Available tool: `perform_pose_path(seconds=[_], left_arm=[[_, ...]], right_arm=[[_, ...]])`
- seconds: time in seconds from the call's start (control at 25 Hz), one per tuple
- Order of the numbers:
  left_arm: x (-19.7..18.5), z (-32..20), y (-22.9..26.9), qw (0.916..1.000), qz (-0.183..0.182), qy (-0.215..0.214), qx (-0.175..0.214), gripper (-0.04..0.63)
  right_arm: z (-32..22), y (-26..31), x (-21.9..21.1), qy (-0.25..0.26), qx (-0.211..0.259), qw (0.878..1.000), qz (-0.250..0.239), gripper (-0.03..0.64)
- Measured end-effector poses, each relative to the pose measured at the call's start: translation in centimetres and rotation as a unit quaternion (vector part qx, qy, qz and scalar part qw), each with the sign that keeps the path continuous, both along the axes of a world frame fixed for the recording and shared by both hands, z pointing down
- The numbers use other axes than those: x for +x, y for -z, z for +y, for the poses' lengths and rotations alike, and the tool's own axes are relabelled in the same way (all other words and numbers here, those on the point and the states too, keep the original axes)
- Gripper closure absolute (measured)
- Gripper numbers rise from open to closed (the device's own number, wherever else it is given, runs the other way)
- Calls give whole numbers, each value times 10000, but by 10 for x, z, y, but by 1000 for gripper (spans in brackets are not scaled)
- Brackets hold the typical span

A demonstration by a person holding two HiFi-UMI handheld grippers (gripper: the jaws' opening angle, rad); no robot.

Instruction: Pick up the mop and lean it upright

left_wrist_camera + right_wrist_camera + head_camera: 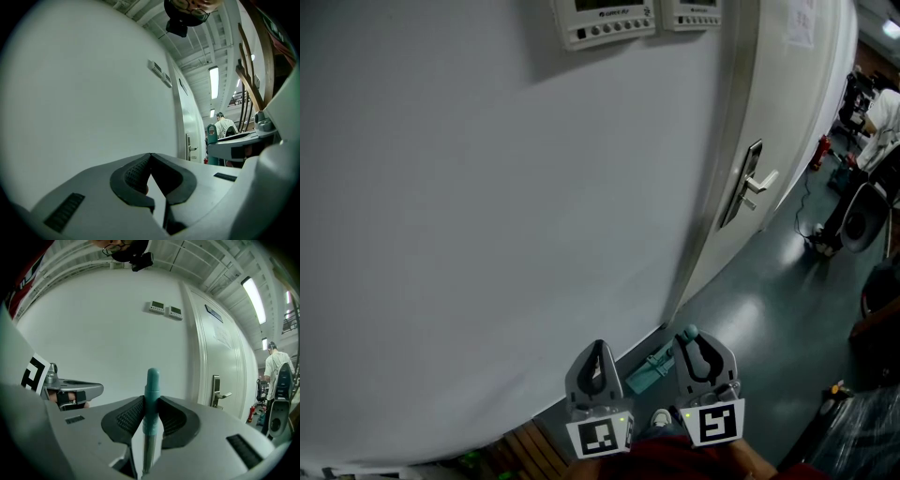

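The mop's teal handle tip (153,380) sticks up between the pads of my right gripper (151,401), which is shut on it; the metal shaft runs down below the jaws. In the head view the right gripper (691,343) holds the handle end (689,331) near the white wall (487,234). The teal mop head (649,370) lies on the floor below, by the wall's foot. My left gripper (598,349) hangs beside it on the left, fingertips together, holding nothing. It faces the wall in its own view (150,155).
A white door with a metal lever handle (752,183) stands right of the wall. Two control panels (605,19) hang high on the wall. A person (886,117) and a red extinguisher (821,150) are far right. Wooden slats (520,450) lie at bottom left.
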State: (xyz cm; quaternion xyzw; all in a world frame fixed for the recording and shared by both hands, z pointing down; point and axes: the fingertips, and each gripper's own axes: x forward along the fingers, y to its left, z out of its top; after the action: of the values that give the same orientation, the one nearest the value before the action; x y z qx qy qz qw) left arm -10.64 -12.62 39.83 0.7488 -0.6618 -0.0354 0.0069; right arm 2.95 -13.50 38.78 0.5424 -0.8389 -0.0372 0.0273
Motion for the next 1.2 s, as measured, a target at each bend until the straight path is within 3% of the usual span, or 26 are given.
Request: perform_pose_path(seconds=[1.2], left_arm=[[10,2,7,9998,14,-70,177,581]], right_arm=[[-3,-9,11,-101,-70,9999,95,511]])
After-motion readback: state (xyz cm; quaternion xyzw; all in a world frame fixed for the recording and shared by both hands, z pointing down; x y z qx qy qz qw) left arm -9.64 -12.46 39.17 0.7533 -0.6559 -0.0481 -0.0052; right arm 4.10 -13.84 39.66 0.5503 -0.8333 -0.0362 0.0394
